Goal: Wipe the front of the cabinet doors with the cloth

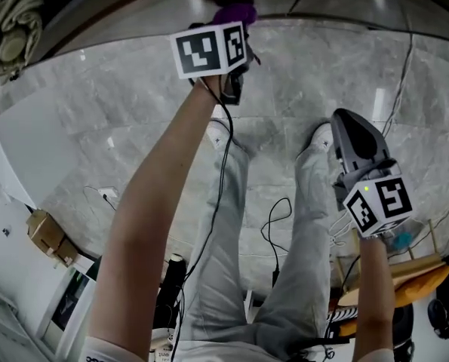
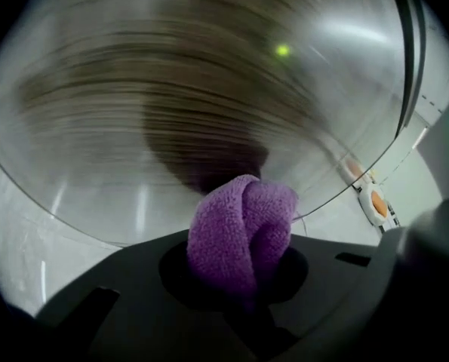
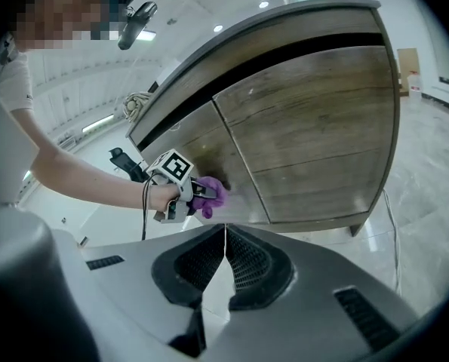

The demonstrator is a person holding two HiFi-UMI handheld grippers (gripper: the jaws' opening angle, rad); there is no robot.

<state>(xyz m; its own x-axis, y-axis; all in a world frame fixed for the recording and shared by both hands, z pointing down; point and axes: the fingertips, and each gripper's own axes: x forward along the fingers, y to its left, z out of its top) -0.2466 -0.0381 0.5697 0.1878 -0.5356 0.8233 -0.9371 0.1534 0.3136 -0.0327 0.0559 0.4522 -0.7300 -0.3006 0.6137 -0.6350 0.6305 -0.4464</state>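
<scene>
Two tongs show: nearest, the right tongs [image 3: 224, 236] are clenched together on nothing, held well apart from the wooden cabinet [image 3: 315, 127], while farther off the left tongs [image 2: 243, 292] grasp a bunched purple cloth [image 2: 243, 228], which presses against the lower part of its left door [image 3: 209, 142]

White short sleeve [image 3: 11, 81], light grey trousers [image 1: 228, 262], white shoes [image 1: 218, 133]. Left hand-held gripper [image 3: 201, 189] and right hand-held gripper [image 3: 225, 236]: grey-black, each with a white marker cube [image 1: 209, 49] of black squares. Black cable [image 1: 222, 179] runs from the left one.
</scene>
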